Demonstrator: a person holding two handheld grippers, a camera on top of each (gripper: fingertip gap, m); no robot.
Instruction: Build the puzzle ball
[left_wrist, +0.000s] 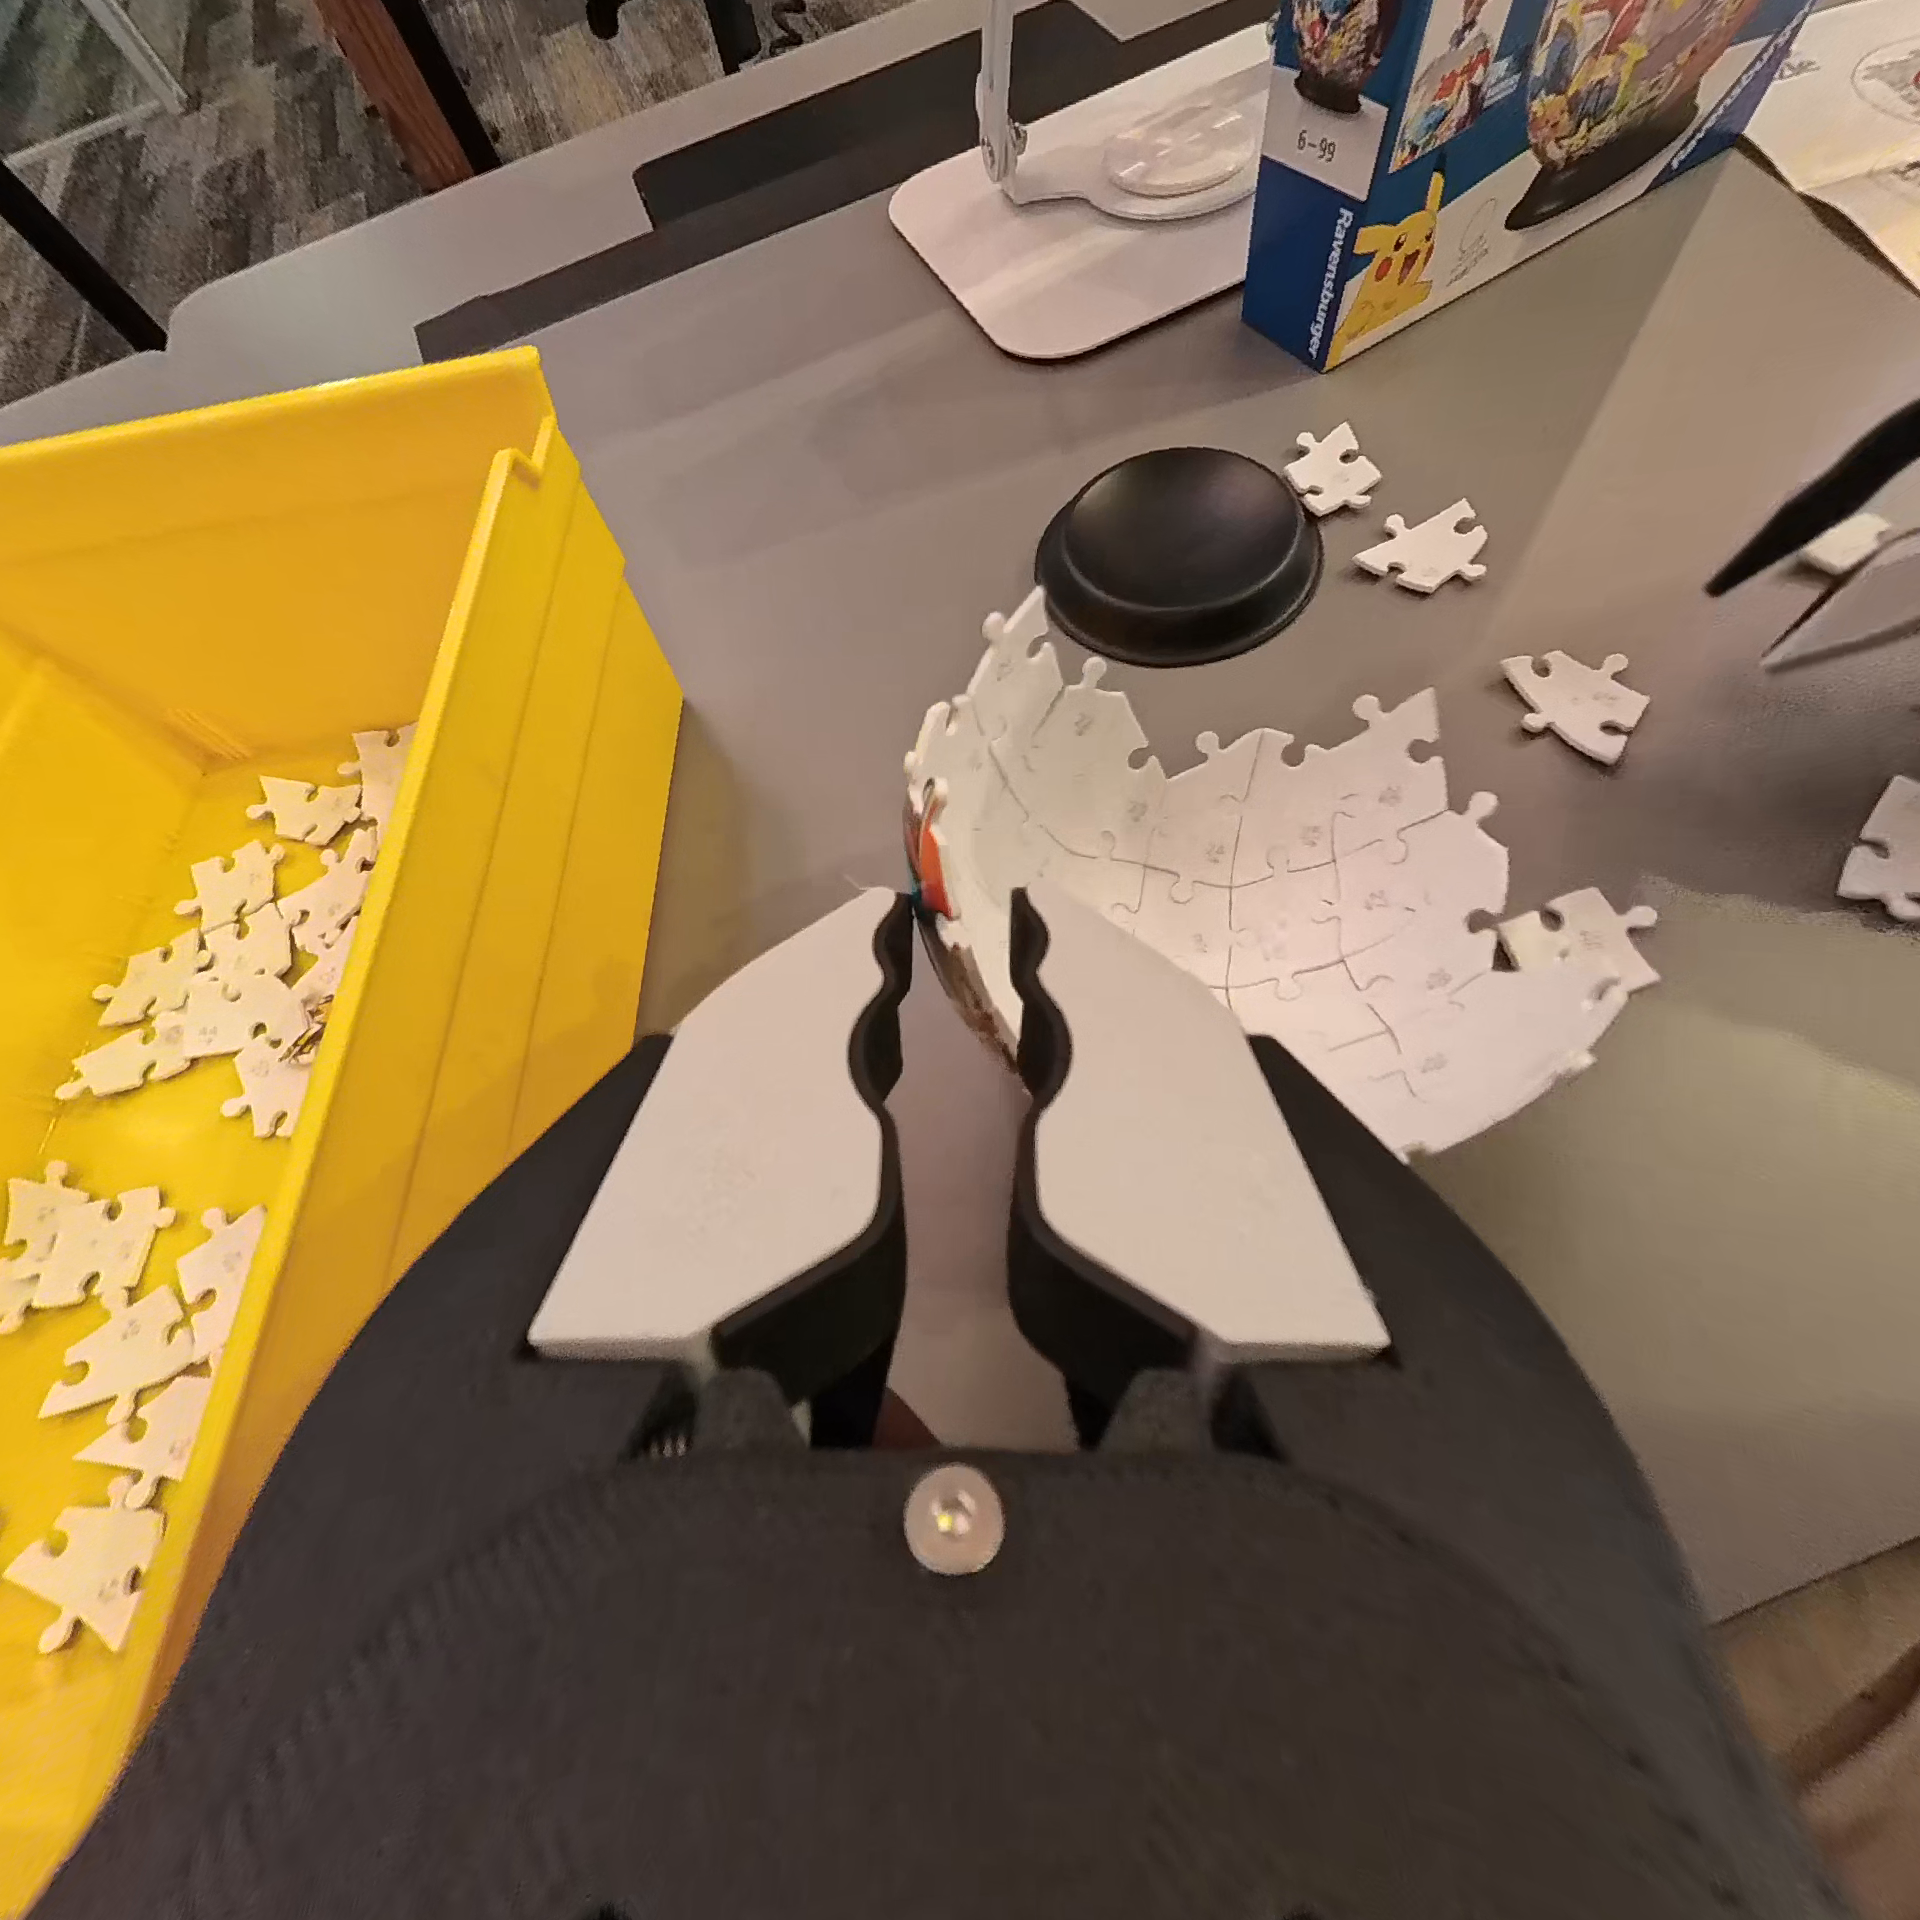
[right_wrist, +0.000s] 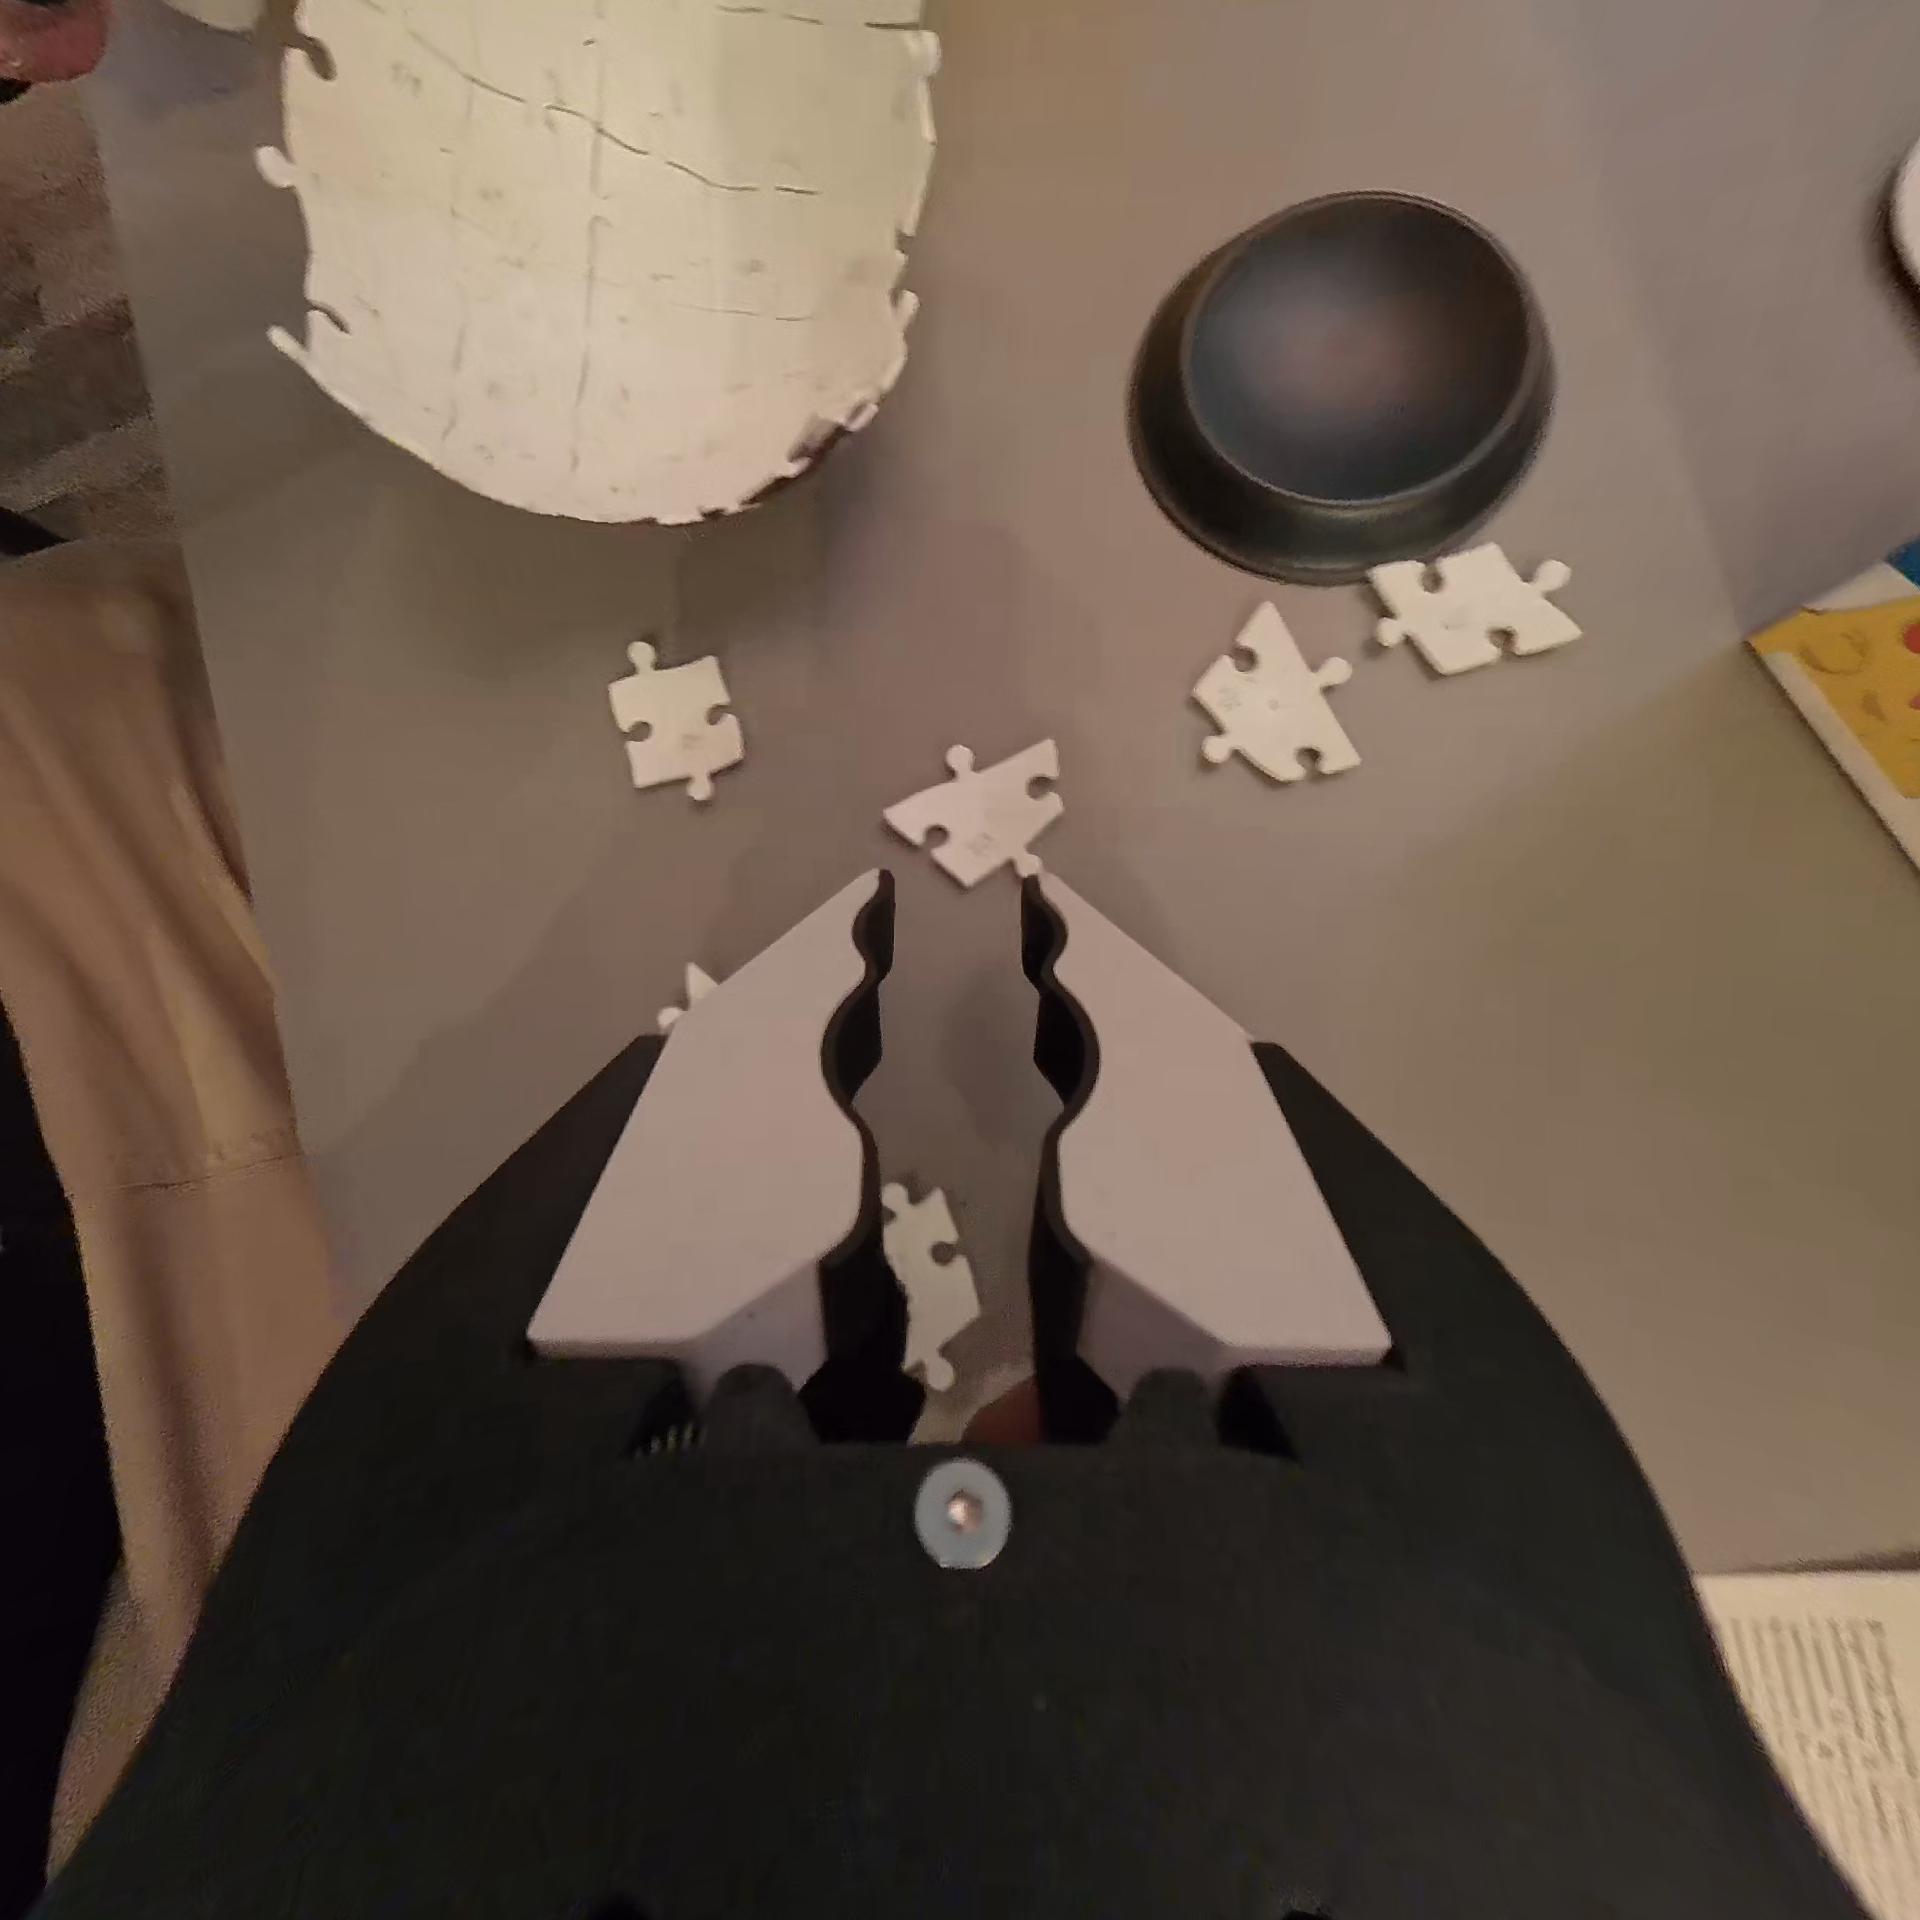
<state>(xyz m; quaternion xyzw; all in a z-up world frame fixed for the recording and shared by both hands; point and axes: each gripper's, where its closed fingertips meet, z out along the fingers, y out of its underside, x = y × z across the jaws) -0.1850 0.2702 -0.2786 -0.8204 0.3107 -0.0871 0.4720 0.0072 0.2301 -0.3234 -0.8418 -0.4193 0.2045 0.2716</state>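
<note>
The partly built puzzle ball (left_wrist: 1299, 894) is a white open shell, tilted on the grey table, with its coloured outer side showing at the near rim. My left gripper (left_wrist: 964, 904) straddles that rim, one finger outside and one inside, and is closed on the wall. The shell also shows in the right wrist view (right_wrist: 603, 260). My right gripper (right_wrist: 958, 883) is open and empty, just above the table, its tips next to a loose white piece (right_wrist: 977, 810). Another piece (right_wrist: 925, 1278) lies on the table under its fingers. The black round stand (left_wrist: 1179, 551) sits behind the shell.
A yellow bin (left_wrist: 312, 582) with several white pieces stands on the left. Loose pieces (left_wrist: 1423, 548) lie right of the stand. The puzzle box (left_wrist: 1455, 177) and a white lamp base (left_wrist: 1060, 260) stand at the back. A printed sheet (right_wrist: 1818, 1714) lies near right. Beige cloth (right_wrist: 135, 935) is at the left edge. Across from one pair of fingers to the other is roughly 20 centimeters.
</note>
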